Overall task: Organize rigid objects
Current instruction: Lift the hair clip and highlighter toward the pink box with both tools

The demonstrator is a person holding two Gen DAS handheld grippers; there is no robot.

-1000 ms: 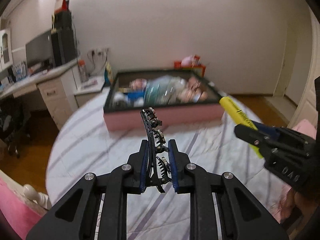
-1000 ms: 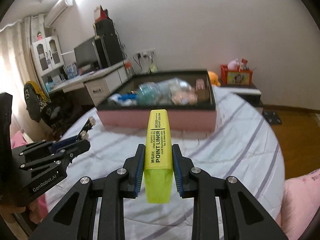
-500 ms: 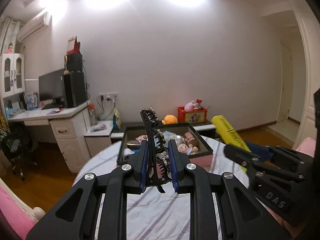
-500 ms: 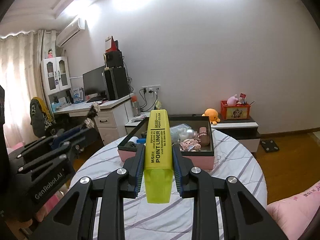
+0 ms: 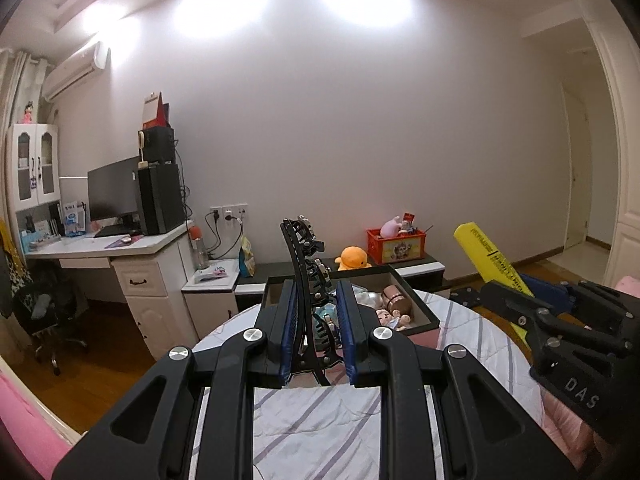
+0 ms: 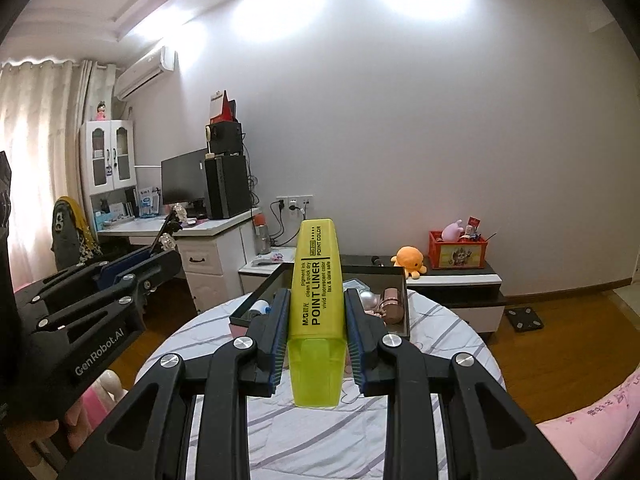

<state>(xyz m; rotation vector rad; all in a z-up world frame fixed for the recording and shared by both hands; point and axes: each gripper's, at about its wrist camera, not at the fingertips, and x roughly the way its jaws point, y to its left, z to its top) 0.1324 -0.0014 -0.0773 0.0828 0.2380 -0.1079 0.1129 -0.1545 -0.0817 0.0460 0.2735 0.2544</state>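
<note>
My left gripper (image 5: 316, 336) is shut on a black hair claw clip (image 5: 306, 264) that sticks up between its blue pads. My right gripper (image 6: 316, 332) is shut on a yellow highlighter (image 6: 318, 300) marked POINT LINER. Both are held above a round table with a striped white cloth (image 5: 320, 424). A pink box with a dark rim (image 6: 404, 312) sits at the table's far side and holds a doll, bottles and other small items. The right gripper with the highlighter (image 5: 492, 260) shows at the right of the left wrist view; the left gripper (image 6: 132, 272) shows at the left of the right wrist view.
A white desk (image 5: 120, 256) with a monitor and speaker stands at the left, with an office chair (image 5: 44, 312) beside it. A low cabinet behind the table carries an orange plush (image 6: 410, 260) and a red crate (image 6: 458, 250). Wooden floor surrounds the table.
Both grippers have risen and tilted up, so the table and box sit lower and farther away in view. Each still holds its object.
</note>
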